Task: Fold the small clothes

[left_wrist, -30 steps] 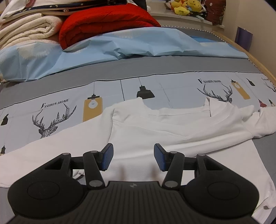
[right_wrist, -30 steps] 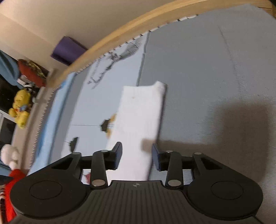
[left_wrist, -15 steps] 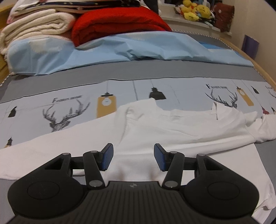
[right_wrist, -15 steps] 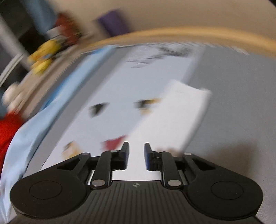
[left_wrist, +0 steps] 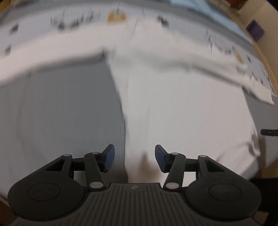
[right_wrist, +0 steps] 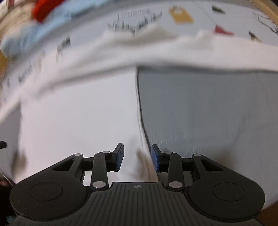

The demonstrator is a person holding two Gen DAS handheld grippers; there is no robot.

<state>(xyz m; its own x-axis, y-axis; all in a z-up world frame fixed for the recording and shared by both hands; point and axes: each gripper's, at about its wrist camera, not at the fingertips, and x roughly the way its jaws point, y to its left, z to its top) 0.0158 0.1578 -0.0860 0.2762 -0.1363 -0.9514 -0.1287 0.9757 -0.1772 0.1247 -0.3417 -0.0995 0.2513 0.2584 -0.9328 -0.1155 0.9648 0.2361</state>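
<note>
A white long-sleeved shirt [left_wrist: 182, 107] lies spread flat on the bed; both views are blurred by motion. My left gripper [left_wrist: 134, 159] points steeply down over the shirt's left side edge near the hem, open, with that edge under the gap and nothing pinched. My right gripper [right_wrist: 137, 159] hangs over the shirt's [right_wrist: 78, 113] right side edge. Its jaws are opening, the cloth edge lies below the gap, and the pads do not press on it. One sleeve [right_wrist: 225, 52] stretches across the top of the right wrist view.
The grey bedcover [left_wrist: 66, 113] lies beside the shirt on both sides [right_wrist: 208, 107], with a printed pale sheet [right_wrist: 139, 15] beyond. A red blanket [right_wrist: 45, 8] and light blue cloth [right_wrist: 20, 38] lie far back. A wooden bed rim [left_wrist: 265, 57] curves at the right.
Both grippers swung down over the shirt's lower body, one at each side edge. The right one rolled round from the sleeve end and narrowed, then widened. The left stayed equally open.
</note>
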